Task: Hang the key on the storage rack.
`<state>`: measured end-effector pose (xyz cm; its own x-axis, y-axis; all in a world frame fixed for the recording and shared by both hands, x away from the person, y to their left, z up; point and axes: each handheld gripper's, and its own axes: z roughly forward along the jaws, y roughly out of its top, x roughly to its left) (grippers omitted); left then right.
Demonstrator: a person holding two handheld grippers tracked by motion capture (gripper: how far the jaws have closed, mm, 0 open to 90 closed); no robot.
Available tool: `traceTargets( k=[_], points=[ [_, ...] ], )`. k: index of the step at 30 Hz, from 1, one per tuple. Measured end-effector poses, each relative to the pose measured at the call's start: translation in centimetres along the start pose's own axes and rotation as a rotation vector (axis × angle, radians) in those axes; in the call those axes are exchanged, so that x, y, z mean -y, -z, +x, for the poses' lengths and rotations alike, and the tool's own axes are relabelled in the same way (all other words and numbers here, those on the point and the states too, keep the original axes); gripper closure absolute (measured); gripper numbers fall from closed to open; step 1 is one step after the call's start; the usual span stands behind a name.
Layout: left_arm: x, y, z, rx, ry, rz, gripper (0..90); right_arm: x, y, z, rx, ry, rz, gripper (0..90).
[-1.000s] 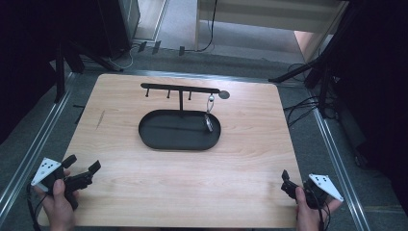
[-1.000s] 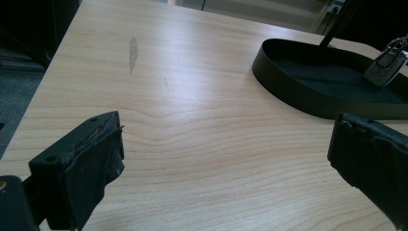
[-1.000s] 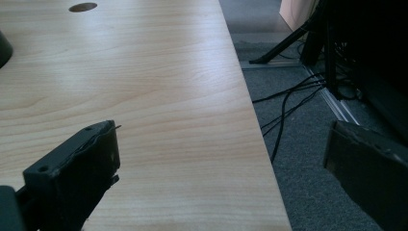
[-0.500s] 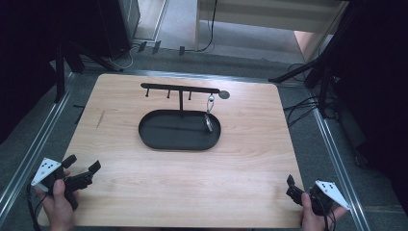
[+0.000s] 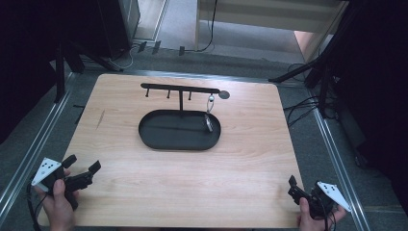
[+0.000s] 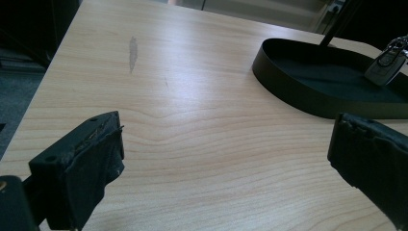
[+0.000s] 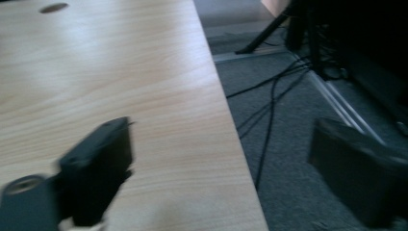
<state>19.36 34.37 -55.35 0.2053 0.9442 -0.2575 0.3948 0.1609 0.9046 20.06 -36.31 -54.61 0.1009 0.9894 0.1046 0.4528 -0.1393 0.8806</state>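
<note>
A black oval tray [image 5: 159, 139] lies at the middle of the wooden table [image 5: 250, 159], with a black T-shaped hook rack [image 5: 180, 90] rising behind it. A key fob [image 5: 209, 123] hangs from the rack's right hook down into the tray. In the left gripper view the fob [image 6: 387, 60] rests against the tray's inside and the tray rim [image 6: 288, 84] is at upper right. My left gripper [image 5: 82, 165] [image 6: 226, 149] stands open near the front left corner, nothing between its jaws. My right gripper [image 5: 293, 186] [image 7: 226, 163] is open at the front right corner over the table's edge; its jaws have just been closing on nothing.
A grey scuff mark [image 6: 133, 48] marks the wood left of the tray. Metal rails [image 5: 337, 159] run along both sides of the table. Cables [image 7: 269, 110] lie on the grey floor to the right, beside dark stand legs [image 5: 312, 72].
The right hand with its gripper has slid a little toward the front right corner of the table. The left hand, tray and fob have stayed put.
</note>
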Motion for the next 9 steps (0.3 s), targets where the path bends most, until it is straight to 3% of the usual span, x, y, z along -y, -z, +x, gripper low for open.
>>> traceTargets(
  k=[1, 4, 9],
  points=[
    [-0.01, -0.02, -0.02, 0.000, 0.001, 0.001, 0.0, 0.04, 0.03, 0.10, 0.016, 0.018, -0.008, 14.6],
    [-0.03, -0.06, -0.06, -0.001, -0.006, 0.007, 0.0, 0.15, 0.20, 0.50, 0.001, 0.063, -0.026, 12.3],
    [-0.03, -0.07, -0.07, -0.003, -0.004, 0.006, 0.0, 0.13, 0.25, 0.18, 0.003, 0.024, -0.027, 12.3]
  ],
)
